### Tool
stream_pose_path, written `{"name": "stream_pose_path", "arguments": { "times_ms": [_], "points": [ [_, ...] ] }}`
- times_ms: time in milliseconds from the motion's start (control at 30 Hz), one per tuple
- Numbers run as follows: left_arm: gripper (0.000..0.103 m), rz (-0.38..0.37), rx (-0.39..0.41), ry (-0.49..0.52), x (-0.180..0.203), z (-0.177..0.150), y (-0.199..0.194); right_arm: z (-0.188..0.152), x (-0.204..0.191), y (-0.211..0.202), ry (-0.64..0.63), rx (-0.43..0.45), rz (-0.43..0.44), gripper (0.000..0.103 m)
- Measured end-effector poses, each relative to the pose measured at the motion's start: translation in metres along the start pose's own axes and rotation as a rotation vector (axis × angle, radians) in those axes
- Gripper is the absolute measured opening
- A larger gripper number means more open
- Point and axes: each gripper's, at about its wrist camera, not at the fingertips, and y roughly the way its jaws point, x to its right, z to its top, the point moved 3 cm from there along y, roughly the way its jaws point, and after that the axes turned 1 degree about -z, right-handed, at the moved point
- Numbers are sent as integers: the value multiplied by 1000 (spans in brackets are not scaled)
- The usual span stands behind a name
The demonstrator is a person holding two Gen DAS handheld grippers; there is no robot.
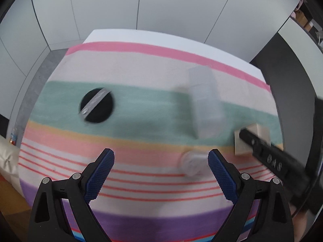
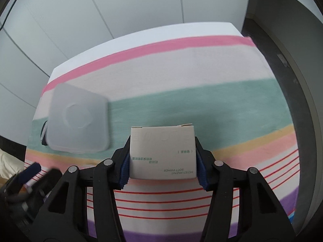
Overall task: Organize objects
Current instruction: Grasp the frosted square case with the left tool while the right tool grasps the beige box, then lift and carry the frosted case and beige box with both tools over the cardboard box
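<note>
My right gripper [image 2: 162, 161] is shut on a small cream primer box [image 2: 162, 151] and holds it over the striped cloth [image 2: 201, 70]; the box also shows in the left wrist view [image 1: 243, 144], with the right gripper reaching in from the right. My left gripper [image 1: 161, 159] is open and empty above the cloth [image 1: 141, 70]. A frosted clear plastic container [image 1: 206, 104] stands ahead to its right, and shows in the right wrist view [image 2: 77, 119] at the left. A black round compact with a silver band [image 1: 97, 105] lies ahead to the left. A small whitish roll [image 1: 190, 163] lies near my left gripper's right finger.
The cloth covers a white table [image 1: 141, 37] against pale wall panels. A dark panel [image 1: 286, 64] stands at the right. The left gripper appears blurred at the lower left of the right wrist view [image 2: 30, 173].
</note>
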Motion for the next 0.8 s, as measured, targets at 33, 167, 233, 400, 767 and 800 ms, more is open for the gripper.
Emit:
{"name": "stream_pose_path", "arguments": {
  "times_ms": [33, 167, 233, 400, 767, 800],
  "points": [
    [95, 15, 8, 0, 4, 3, -1, -1, 4, -1, 0, 0, -10, 55],
    [95, 13, 20, -12, 19, 8, -3, -6, 25, -8, 20, -2, -23, 55],
    [95, 28, 18, 7, 28, 10, 0, -6, 37, -10, 33, -4, -22, 55],
    [95, 124, -57, -16, 29, 21, 33, -7, 45, -15, 23, -2, 1, 55],
    [81, 169, -48, 15, 35, 28, 50, -1, 23, -33, -111, 23, -2, 55],
    [81, 176, -34, 33, 37, 27, 44, -1, 22, -35, -120, 25, -7, 55]
  ]
}}
